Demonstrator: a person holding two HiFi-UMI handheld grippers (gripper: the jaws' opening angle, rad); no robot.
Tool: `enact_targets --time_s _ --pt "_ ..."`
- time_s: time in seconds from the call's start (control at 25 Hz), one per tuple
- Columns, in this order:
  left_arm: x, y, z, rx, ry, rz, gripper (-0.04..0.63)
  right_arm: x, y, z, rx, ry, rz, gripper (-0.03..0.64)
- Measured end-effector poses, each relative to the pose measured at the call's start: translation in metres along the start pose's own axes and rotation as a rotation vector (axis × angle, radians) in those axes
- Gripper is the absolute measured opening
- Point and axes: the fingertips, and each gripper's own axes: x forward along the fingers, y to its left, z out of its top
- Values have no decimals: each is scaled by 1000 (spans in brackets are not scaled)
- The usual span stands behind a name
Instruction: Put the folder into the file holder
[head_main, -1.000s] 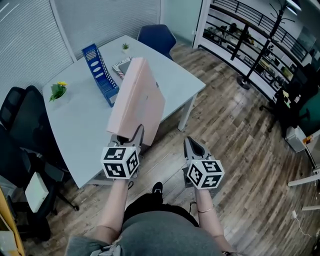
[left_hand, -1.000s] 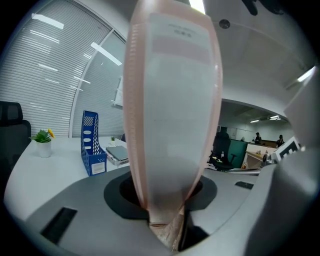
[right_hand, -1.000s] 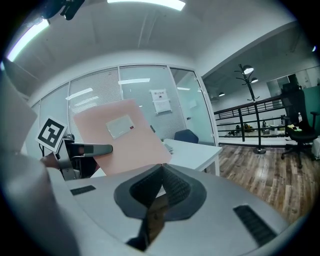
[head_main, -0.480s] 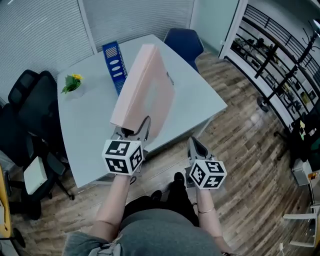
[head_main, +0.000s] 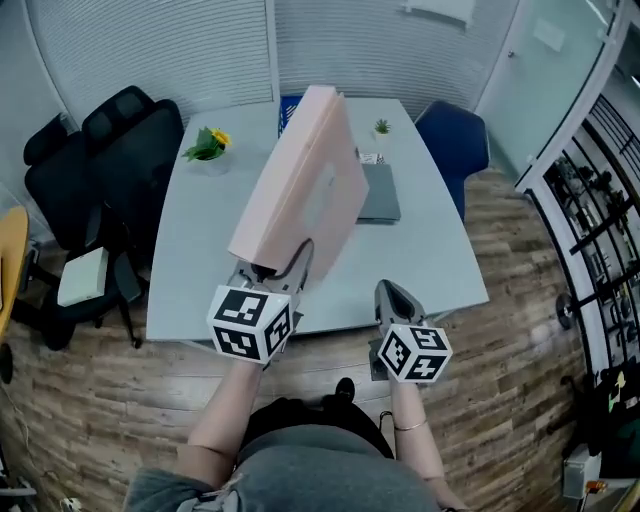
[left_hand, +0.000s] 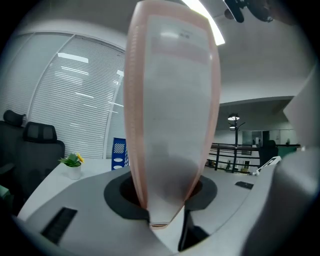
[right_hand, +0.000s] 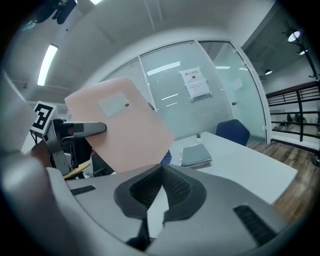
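A large pink folder (head_main: 300, 190) stands upright on its edge over the white table (head_main: 200, 260), and my left gripper (head_main: 275, 270) is shut on its lower corner. In the left gripper view the folder (left_hand: 172, 100) rises from between the jaws of the left gripper (left_hand: 162, 192) and fills the middle. The blue file holder (left_hand: 119, 152) stands on the far part of the table; from the head view only its top (head_main: 288, 103) shows behind the folder. My right gripper (head_main: 392, 295) hangs beside the table's near edge, shut (right_hand: 161, 167) and holding nothing.
A grey stack of books (head_main: 378, 192) lies on the table right of the folder. Two small potted plants (head_main: 207, 145) (head_main: 381, 127) stand near the far edge. Black office chairs (head_main: 110, 150) are at the left, a blue chair (head_main: 455, 140) at the far right, metal shelving (head_main: 600, 220) further right.
The view has swung round, so the table now lies straight ahead instead of off to the left. The folder, still in the left gripper, now hides most of the file holder.
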Motion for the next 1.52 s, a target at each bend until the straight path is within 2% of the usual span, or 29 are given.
enact_targets --time_s 0.28,0.6,0.88,1.2,1.52 --pt "-23 19 25 4 -67 202 153 33 13 15 -46 41 175 5" --pt "-41 34 44 29 -109 355 153 47 25 23 -62 63 285 5" --pt "-48 41 58 38 -152 437 153 51 28 17 -69 82 330 6" --pt "-35 50 75 83 -203 505 153 55 24 19 -74 93 364 5" --pt "-17 66 98 52 -271 542 153 60 7 27 -66 87 363 5"
